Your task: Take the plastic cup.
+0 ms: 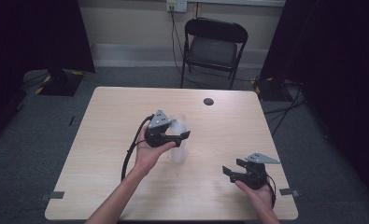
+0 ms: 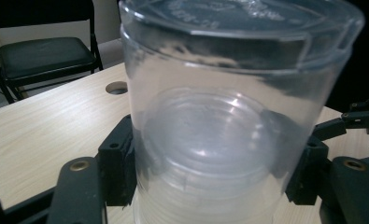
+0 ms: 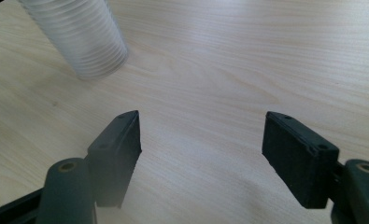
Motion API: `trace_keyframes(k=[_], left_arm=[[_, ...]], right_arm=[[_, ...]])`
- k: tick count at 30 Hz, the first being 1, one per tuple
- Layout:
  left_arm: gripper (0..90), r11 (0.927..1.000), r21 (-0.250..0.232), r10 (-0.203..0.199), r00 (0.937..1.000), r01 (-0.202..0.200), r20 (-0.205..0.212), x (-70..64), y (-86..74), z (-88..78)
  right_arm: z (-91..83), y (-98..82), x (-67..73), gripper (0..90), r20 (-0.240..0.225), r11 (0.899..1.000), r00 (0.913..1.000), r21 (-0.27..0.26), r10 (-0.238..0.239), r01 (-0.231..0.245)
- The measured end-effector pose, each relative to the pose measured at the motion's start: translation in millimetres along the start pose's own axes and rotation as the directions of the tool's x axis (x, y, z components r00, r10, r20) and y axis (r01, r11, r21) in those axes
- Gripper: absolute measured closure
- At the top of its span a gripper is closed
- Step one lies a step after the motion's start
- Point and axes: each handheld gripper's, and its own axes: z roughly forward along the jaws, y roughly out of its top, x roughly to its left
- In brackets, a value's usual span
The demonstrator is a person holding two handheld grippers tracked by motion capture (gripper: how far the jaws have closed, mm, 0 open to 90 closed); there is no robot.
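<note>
Clear cup stack (image 2: 219, 116) clamped between left hand-held gripper (image 2: 210, 168) jaws, on table (image 1: 126, 116).

Two grippers are being counted: left gripper (image 1: 178, 136), right gripper (image 1: 232, 167). One stack of clear plastic cups (image 1: 179, 138) is being recorded; the cups within it cannot be counted, the nested rims being too blurred. One table (image 1: 117, 121) is being noted, with one round hole (image 1: 209, 101) in it. One folding chair (image 1: 213, 49) is being logged behind it
</note>
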Motion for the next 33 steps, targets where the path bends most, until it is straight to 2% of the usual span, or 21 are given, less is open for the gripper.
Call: trace_keyframes(k=[9, 12, 18, 25, 33], left_arm=[[34.5, 0.9997, -0.014, 0.018, 0.9998, -0.018, -0.006, -2.8, 9.9, -3.2], [34.5, 0.9991, -0.042, -0.003, 1.0, 0.003, 0.001, -2.6, 11.8, -5.5], [33.9, 0.9982, -0.048, -0.036, 0.9993, 0.037, 0.01, -1.9, 12.5, -7.6], [34.2, 0.997, -0.071, -0.031, 0.9995, 0.031, -0.002, -2.6, 17.5, -9.0], [35.4, 0.9956, -0.093, 0.001, 1.0, -0.001, -0.003, -5.7, 25.5, -13.4]], right_arm=[[1.2, 0.0, 1.2, 28.1, -0.003, 1.0, 1.0, 0.003, -0.001, 0.001], [1.5, 0.0, 1.5, 28.1, -0.004, 1.0, 1.0, 0.002, -0.003, 0.003], [1.0, 0.2, 2.3, 28.2, 0.0, 1.0, 1.0, -0.003, -0.005, 0.005], [0.9, 0.3, 2.3, 28.2, 0.0, 1.0, 1.0, -0.004, -0.005, 0.005], [0.6, 0.4, 2.4, 28.3, -0.001, 1.0, 1.0, -0.007, -0.007, 0.007]])
